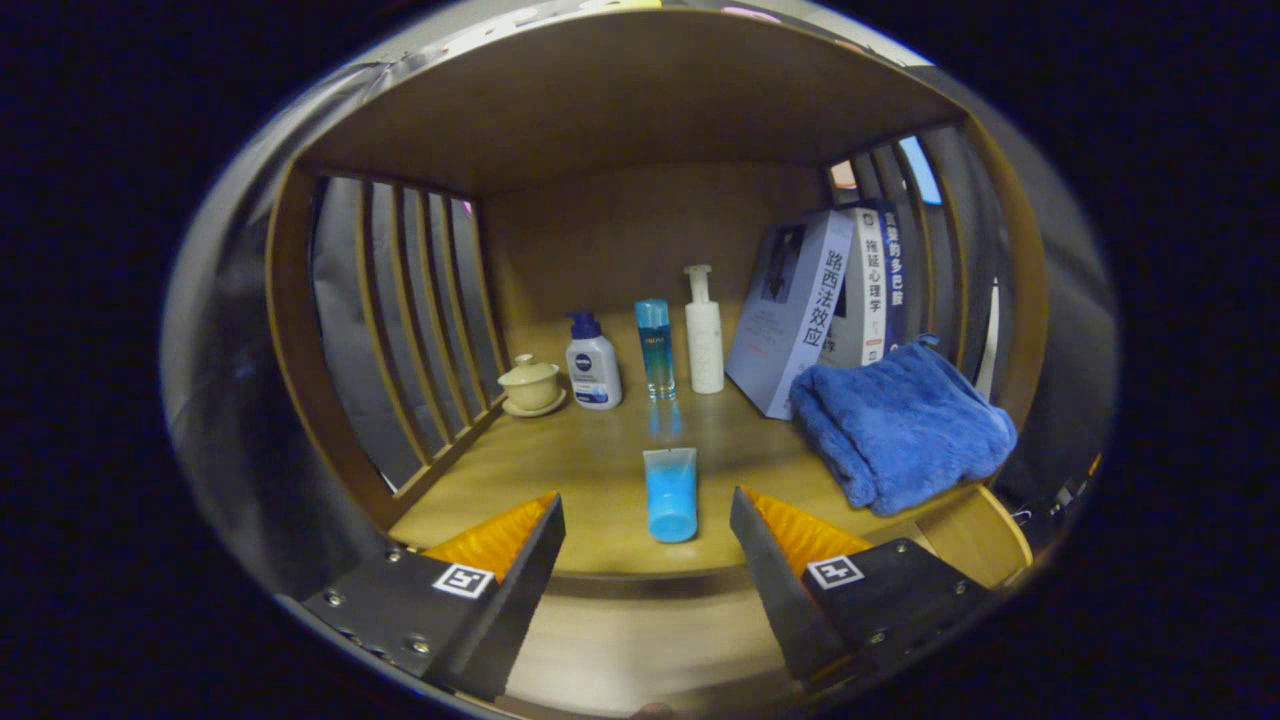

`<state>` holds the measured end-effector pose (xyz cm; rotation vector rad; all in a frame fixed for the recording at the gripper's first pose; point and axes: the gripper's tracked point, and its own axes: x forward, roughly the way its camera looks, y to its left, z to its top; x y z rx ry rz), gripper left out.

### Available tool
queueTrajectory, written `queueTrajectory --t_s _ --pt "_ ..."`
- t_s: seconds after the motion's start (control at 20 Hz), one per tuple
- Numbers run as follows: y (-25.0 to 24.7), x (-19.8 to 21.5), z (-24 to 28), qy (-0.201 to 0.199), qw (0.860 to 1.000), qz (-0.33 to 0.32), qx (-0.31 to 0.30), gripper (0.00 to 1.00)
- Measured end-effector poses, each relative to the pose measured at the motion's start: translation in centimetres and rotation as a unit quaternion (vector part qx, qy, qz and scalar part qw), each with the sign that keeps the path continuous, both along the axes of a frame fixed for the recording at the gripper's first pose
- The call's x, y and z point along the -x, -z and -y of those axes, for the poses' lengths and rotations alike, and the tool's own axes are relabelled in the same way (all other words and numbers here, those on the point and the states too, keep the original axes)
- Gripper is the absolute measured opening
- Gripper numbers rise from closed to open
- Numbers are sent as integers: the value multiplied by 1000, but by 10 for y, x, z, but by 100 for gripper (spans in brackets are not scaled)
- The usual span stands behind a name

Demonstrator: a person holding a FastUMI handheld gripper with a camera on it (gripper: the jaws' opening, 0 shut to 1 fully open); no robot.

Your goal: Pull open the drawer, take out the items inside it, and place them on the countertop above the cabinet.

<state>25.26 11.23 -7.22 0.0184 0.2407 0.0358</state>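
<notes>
- Lying on the countertop (600, 470), blue tube (671, 493) sits just ahead of gripper (648, 530), btw its fingers' line (untouched).
- Fingers wide apart, holding nothing.
- Beyond: bottles, books, blue towel (900, 425) at right.

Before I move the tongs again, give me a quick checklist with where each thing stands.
1. Tongs open and holding nothing: ok, the fingers stand wide apart.
2. Blue tube lying on the wooden countertop: ok, it lies just ahead of the fingers, in line with the gap between them.
3. Tube clear of both fingers: ok, neither touches it.
4. Room left on the countertop: ok, bare wood lies left of the tube; the blue towel and books take up the right, three bottles and a lidded cup the back.
5. Drawer open: cannot tell.
6. Items left in the drawer: cannot tell.
</notes>
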Motion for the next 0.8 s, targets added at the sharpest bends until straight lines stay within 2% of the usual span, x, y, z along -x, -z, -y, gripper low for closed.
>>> queueTrajectory --t_s 0.45,0.8 --pt "12 122 28 14 998 60 23 98" --pt "39 179 73 38 993 104 44 98"
